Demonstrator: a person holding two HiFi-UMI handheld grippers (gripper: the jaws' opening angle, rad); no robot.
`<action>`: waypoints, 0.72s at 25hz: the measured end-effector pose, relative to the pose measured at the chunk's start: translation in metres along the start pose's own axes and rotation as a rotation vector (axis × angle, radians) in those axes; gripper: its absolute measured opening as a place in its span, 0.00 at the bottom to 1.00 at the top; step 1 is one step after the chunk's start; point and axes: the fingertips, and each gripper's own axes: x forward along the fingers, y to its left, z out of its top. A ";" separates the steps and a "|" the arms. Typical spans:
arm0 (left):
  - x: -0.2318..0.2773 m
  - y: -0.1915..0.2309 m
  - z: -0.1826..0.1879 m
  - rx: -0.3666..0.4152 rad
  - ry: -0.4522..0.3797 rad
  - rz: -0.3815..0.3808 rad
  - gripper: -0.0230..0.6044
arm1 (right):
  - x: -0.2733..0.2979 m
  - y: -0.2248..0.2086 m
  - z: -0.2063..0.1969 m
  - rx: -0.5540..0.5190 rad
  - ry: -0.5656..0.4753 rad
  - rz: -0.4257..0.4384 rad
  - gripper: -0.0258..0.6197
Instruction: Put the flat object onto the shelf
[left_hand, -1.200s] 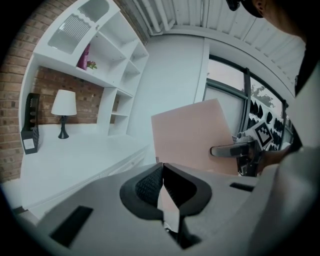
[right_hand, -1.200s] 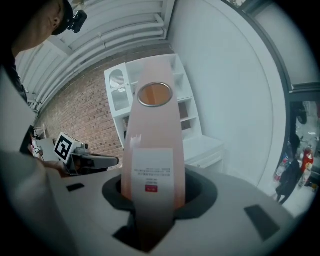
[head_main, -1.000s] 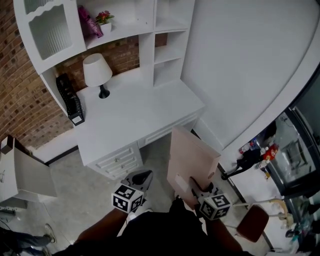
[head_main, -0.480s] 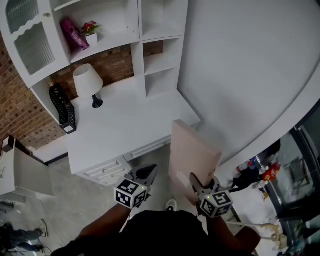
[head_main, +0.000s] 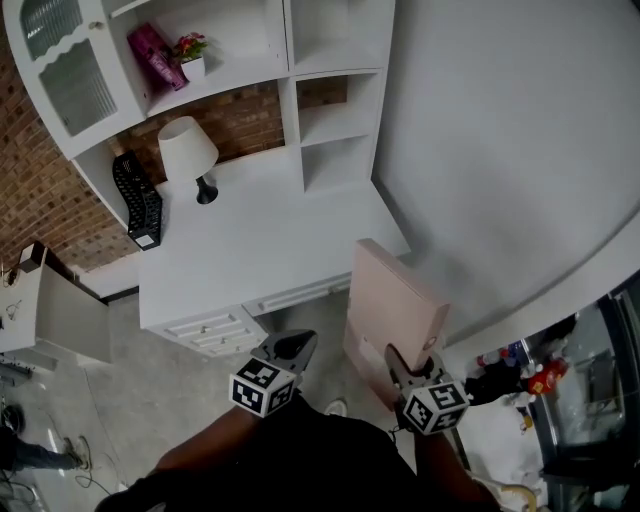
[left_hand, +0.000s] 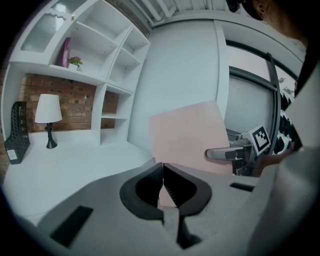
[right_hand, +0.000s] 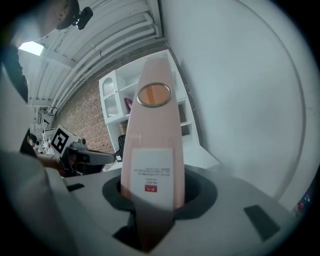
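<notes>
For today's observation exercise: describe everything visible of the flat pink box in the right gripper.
The flat pink box is thin, pale pink and rectangular, seemingly cardboard. Its narrow edge carries a white printed label and a round orange mark. It stands on edge, tilted, clamped at its lower end by the right gripper, in the air near the white desk, touching nothing else.

flat object (right_hand: 151, 122): label print unreadable | shelf unit (head_main: 288, 60): top cut off

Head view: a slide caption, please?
Right gripper holds a flat pink box before a white desk; left gripper shut, empty.
</notes>
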 end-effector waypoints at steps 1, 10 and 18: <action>0.000 0.001 -0.001 0.000 0.008 0.010 0.04 | 0.001 -0.003 0.000 0.003 0.001 0.005 0.30; 0.009 0.020 0.004 -0.005 0.009 0.056 0.04 | 0.026 -0.013 0.005 0.004 0.013 0.048 0.30; 0.043 0.045 0.025 -0.015 -0.013 0.034 0.05 | 0.052 -0.019 0.028 -0.028 0.007 0.074 0.30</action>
